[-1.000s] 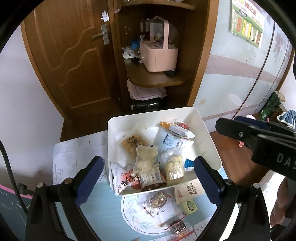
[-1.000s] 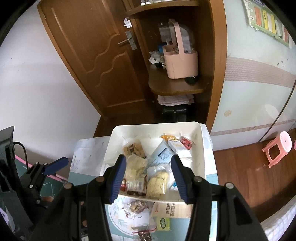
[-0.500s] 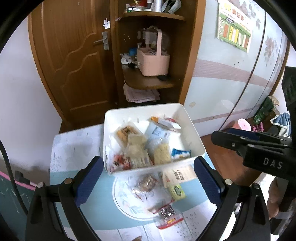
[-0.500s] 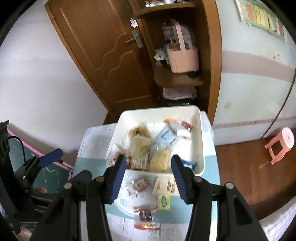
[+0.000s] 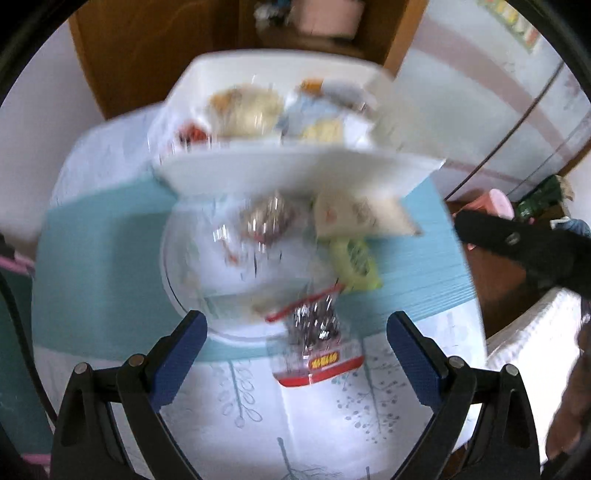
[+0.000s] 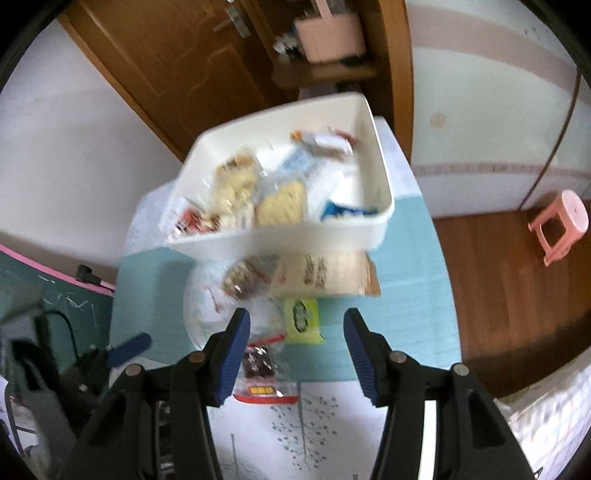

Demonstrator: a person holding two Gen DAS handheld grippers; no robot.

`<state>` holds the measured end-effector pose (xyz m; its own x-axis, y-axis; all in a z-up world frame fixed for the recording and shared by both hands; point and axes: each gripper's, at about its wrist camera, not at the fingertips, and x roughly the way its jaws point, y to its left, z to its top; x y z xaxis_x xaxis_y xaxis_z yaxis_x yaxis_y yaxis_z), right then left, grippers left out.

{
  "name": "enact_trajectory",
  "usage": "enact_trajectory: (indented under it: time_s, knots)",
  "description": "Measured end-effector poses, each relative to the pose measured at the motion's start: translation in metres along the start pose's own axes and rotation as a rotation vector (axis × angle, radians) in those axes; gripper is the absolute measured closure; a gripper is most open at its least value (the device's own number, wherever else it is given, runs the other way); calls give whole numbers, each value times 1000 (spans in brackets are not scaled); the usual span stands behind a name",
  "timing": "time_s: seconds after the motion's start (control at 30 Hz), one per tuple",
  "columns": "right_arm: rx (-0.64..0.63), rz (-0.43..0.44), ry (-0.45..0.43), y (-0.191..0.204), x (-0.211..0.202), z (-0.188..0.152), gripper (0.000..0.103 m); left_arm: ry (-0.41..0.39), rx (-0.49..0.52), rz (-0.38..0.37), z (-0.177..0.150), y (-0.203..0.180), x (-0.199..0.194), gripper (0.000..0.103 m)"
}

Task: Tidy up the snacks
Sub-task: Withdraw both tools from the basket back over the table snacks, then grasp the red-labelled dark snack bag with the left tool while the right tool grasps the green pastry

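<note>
A white bin (image 5: 295, 166) (image 6: 280, 240) holding several snack packets stands at the far side of the table. In front of it lie loose packets: a beige pack (image 5: 362, 218) (image 6: 325, 275), a green pack (image 5: 354, 264) (image 6: 301, 319), a clear nut pack (image 5: 267, 221) (image 6: 243, 282) and a red-edged pack (image 5: 317, 350) (image 6: 260, 373). My left gripper (image 5: 297, 354) is open and empty above the red-edged pack. My right gripper (image 6: 297, 354) is open and empty over the green pack. Both views are motion-blurred.
The table has a teal and white cloth (image 5: 103, 258) with a round white patch (image 5: 221, 295). A wooden door (image 6: 177, 74), a shelf with a pink basket (image 6: 328, 35) and a pink stool (image 6: 561, 221) lie beyond. The right gripper's body (image 5: 524, 247) shows at the left view's right side.
Both grippers have dropped lower and pulled back toward the near table edge, so the loose packets now lie between the fingers. Both stay open. The packets have not moved.
</note>
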<state>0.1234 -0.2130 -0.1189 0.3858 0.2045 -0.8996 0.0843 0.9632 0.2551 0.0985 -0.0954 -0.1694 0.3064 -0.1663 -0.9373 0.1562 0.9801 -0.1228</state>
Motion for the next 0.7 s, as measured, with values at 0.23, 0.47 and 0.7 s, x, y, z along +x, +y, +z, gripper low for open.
enact_trajectory:
  time_s: [0.23, 0.47, 0.7]
  knots:
    - [41, -3, 70, -9, 45, -10, 50, 31, -71, 37, -24, -6, 51, 7]
    - [38, -24, 141, -4, 92, -5, 50, 26, -138, 34, -31, -5, 74, 16]
    - [-13, -67, 189, 11, 128, -1, 50, 13, -159, 26, -32, 5, 76, 29]
